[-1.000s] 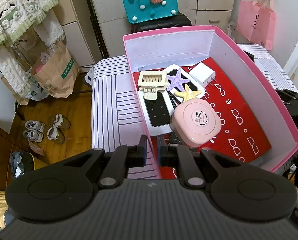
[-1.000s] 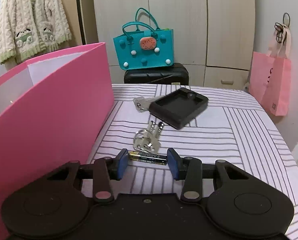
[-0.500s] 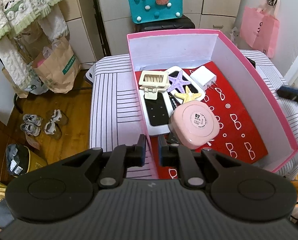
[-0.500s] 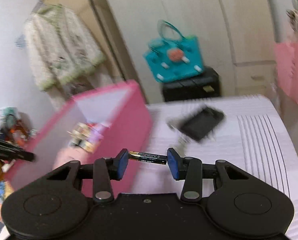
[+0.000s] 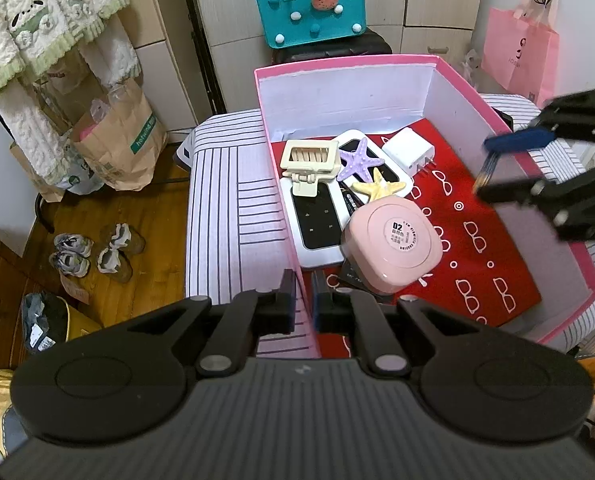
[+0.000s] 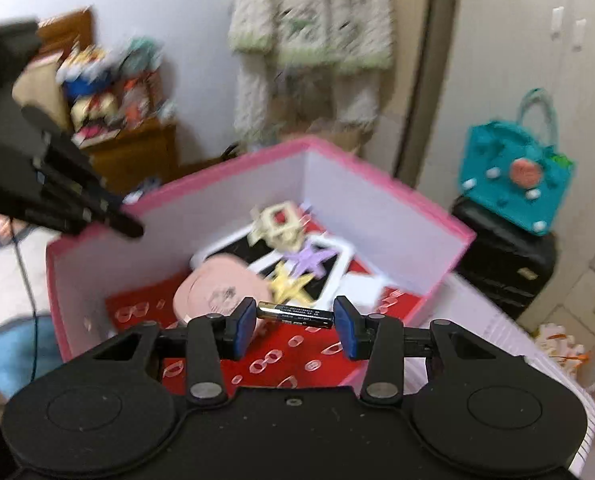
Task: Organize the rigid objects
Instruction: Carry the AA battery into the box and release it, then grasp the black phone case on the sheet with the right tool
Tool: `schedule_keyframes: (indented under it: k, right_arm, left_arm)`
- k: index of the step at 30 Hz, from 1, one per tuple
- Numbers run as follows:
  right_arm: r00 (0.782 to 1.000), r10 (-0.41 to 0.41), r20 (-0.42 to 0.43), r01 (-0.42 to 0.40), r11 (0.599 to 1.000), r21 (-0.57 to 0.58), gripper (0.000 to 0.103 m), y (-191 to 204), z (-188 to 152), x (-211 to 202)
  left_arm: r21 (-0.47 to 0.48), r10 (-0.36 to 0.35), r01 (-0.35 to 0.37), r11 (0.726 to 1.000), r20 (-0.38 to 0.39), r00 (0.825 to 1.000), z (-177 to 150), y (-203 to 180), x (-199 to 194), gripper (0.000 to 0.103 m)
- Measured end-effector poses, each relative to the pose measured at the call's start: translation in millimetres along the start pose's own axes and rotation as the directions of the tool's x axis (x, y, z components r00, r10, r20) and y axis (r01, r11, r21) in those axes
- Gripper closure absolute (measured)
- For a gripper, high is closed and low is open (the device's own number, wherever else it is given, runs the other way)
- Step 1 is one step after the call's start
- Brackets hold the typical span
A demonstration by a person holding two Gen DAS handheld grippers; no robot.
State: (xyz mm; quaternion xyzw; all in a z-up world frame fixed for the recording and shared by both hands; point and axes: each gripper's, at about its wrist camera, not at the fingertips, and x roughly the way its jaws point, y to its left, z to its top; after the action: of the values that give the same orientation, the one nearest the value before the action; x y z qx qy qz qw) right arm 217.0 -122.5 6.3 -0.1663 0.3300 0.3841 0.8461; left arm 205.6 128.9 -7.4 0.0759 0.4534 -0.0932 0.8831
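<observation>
holding a battery [image 6: 295, 314] endwise between its blue pads [image 6: 246, 322], the right gripper [image 6: 295, 322] sits above the near rim of the pink box [image 6: 397, 196]; the battery lies crosswise, one end on each pad, over the red lining. from the left wrist view the right gripper [image 5: 493, 170] shows at the box's right wall, slightly blurred. the left gripper [image 5: 303, 308] is clenched on the left wall of the pink box [image 5: 285, 220], one finger outside and one inside, near the front corner. inside the box: a white tray [image 5: 317, 248] with a cream hair clip [image 5: 309, 164], a purple starfish [image 5: 359, 160] and a yellow starfish [image 5: 379, 188] on it, a second battery [image 5: 351, 200] just beside the yellow starfish, a white charger plug [image 5: 411, 150] toward the back, and a pink rounded case [image 5: 393, 246] resting partly on the tray's near corner. the box stands on a striped cloth [image 5: 225, 216]. a teal bag [image 5: 309, 8] sits behind on a black suitcase [image 6: 505, 264].
</observation>
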Motion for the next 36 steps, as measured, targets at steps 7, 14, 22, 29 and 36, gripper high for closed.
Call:
schedule_keyframes:
  k: [7,14,22,29,36]
  right_arm:
    - [0.994,-0.010,-0.110,-0.004,0.992,-0.128,0.055,0.5,5.2,28.3]
    - [0.991,-0.016,-0.134,-0.006,0.986,-0.166,0.053,-7.1,8.0,42.9]
    - [0.989,-0.009,0.145,-0.004,0.996,0.085,0.049,-48.3,-8.4,-23.6]
    - [0.973,-0.152,0.172,0.105,0.962,0.253,0.043,-85.8,-61.2,-74.1]
    - [0.991,-0.129,0.045,0.094,0.880,0.466,0.043,-143.1,-119.2,-73.6]
  left_arm:
    - [-0.042,-0.015,0.015,0.999,0.011,1.000,-6.3,4.1,0.0,0.096]
    - [-0.064,-0.006,0.007,0.998,0.008,1.000,-5.8,1.9,-0.4,0.096]
    - [-0.094,0.015,-0.014,0.995,0.011,1.000,-6.5,0.2,-0.5,0.096]
    - [-0.121,0.044,-0.043,0.992,0.007,0.999,-5.6,-3.9,2.9,0.096]
    - [-0.147,0.063,-0.063,0.987,0.001,0.998,-7.8,-4.4,3.1,0.096]
